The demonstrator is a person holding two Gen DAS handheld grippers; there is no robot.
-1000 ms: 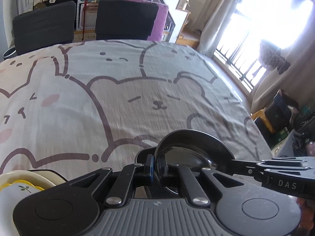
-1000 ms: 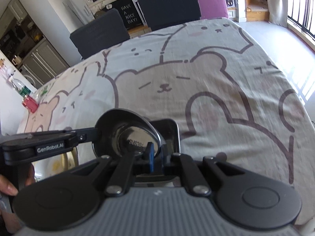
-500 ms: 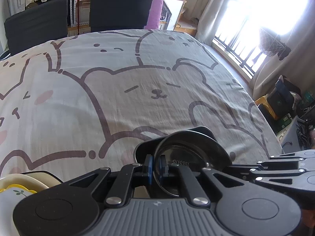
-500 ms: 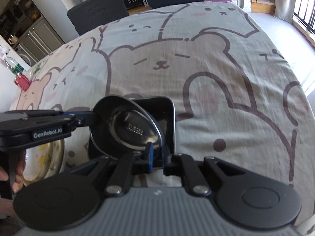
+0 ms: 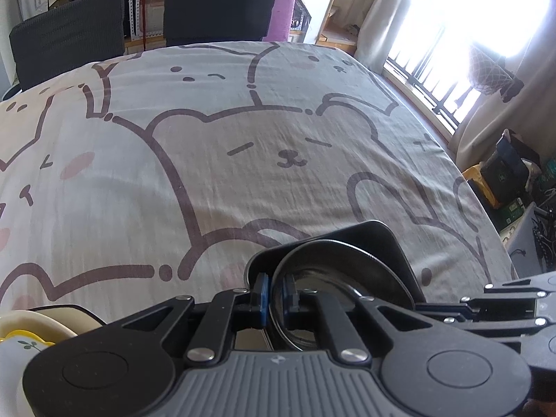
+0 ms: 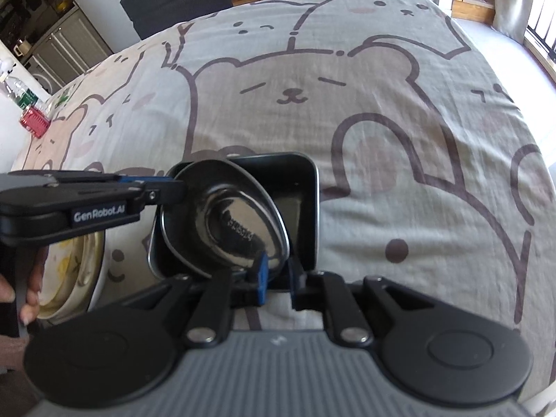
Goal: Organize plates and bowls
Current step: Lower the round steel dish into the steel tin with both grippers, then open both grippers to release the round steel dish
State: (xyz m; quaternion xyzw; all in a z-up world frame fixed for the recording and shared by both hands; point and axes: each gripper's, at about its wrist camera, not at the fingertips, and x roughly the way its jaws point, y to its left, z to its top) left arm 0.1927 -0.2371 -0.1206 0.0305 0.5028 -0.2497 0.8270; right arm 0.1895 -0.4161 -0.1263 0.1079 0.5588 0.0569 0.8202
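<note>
A round black bowl with a shiny metal base (image 6: 229, 222) is tilted over a square black dish (image 6: 302, 187) on the bear-print cloth. My left gripper (image 5: 276, 295) is shut on the bowl's left rim (image 5: 333, 260); it shows from the side in the right wrist view (image 6: 173, 187). My right gripper (image 6: 278, 271) has its jaws around the bowl's near rim, with a gap on the right side. The square dish (image 5: 375, 232) lies under the bowl.
A stack of cream and yellow plates (image 5: 31, 330) sits at the near left, also in the right wrist view (image 6: 80, 278). Two dark chairs (image 5: 215, 7) stand at the table's far side. A red-capped bottle (image 6: 33, 118) stands far left. The table edge drops off on the right (image 5: 486, 215).
The bowl has been lowered and tilted further into the square dish. My right gripper's jaws have opened off the rim. Both grippers have come lower toward the table.
</note>
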